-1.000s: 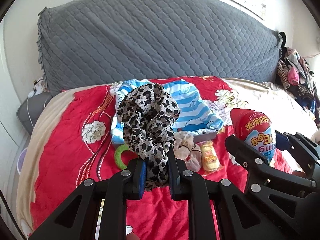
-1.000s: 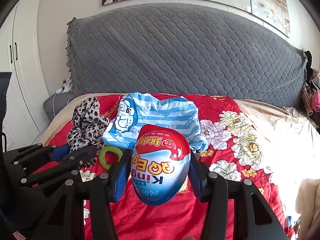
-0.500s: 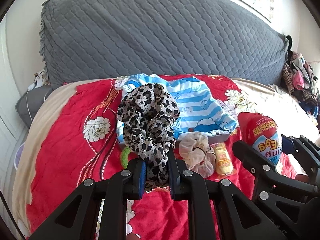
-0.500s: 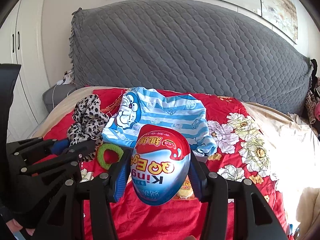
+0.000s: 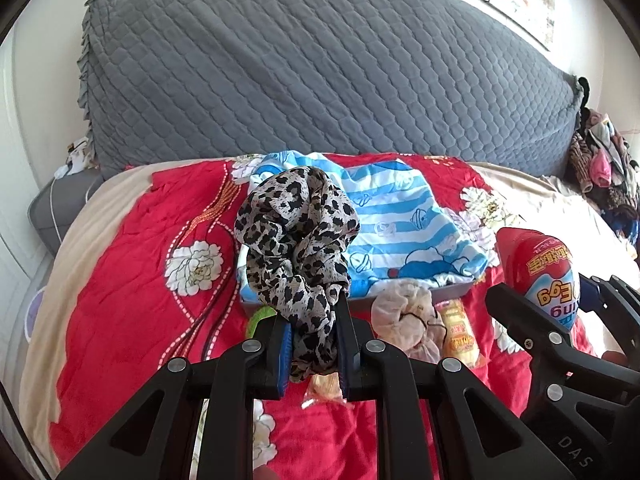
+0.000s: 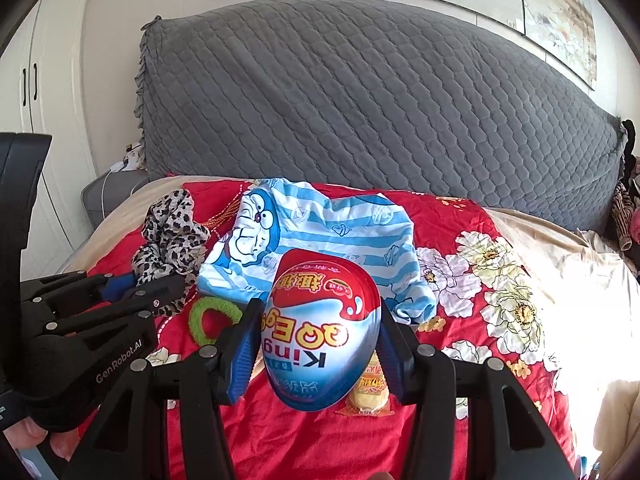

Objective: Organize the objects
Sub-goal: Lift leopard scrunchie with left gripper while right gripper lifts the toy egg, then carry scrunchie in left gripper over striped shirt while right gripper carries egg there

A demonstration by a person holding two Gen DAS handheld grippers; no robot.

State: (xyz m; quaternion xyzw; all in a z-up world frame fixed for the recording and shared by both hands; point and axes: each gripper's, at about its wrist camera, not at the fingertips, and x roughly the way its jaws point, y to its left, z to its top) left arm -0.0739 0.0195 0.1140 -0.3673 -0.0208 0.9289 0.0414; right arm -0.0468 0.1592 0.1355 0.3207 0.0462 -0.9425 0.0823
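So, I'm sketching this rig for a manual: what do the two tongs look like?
Both the left tongs and right tongs are matte black, angular frames with silver rivets and blue pads. The left one's body carries white "GenRobot.AI" lettering.

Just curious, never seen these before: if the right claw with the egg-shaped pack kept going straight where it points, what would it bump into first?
Probably the blue striped cartoon shirt on the red bedspread, just beyond the egg pack in the right claw; depth is hard to judge.

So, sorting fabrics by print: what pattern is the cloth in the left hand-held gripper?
Leopard print, black spots on beige-grey: the cloth, clearest in the left wrist view.
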